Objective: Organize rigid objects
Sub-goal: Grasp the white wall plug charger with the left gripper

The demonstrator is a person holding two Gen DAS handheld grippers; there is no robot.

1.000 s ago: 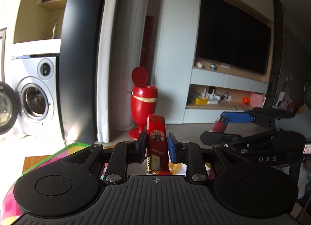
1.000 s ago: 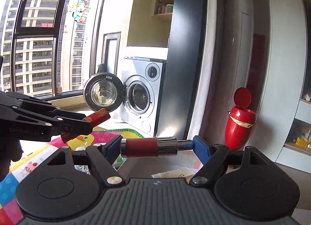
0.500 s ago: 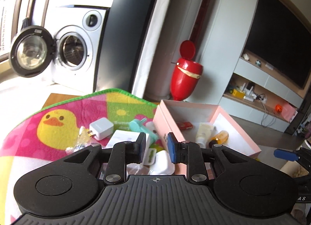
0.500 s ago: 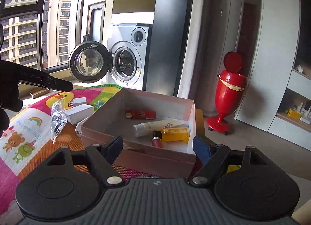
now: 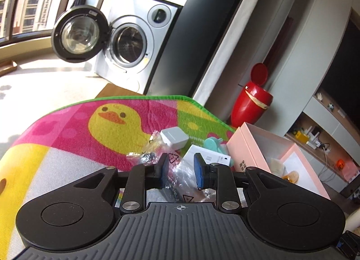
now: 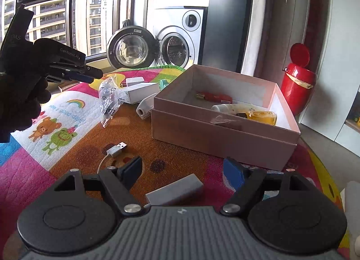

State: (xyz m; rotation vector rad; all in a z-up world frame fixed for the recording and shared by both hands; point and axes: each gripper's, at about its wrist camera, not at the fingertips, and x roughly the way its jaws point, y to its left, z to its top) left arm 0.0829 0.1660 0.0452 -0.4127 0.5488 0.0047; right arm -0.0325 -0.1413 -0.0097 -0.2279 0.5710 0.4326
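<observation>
Plastic bag (image 5: 177, 174) lies below left hand-held gripper (image 5: 181, 171).

My pads (image 6: 234, 173) are blue on black arms. Below me lies a mat (image 6: 67, 122) patterned with a yellow duck, rainbow, brown bear and green frog on pink, orange and white. The box (image 6: 222, 134) at frame centre is pale pink; a grey block (image 6: 174, 192) sits lower centre; the bin (image 6: 298, 86) at right is red.

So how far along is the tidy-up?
Done: lighter, tube and yellow bottle lie in the pink box. In hand: nothing; left gripper shut, right gripper jaws open over a grey block. To go: charger, plastic bag, cable on the mat.
</observation>
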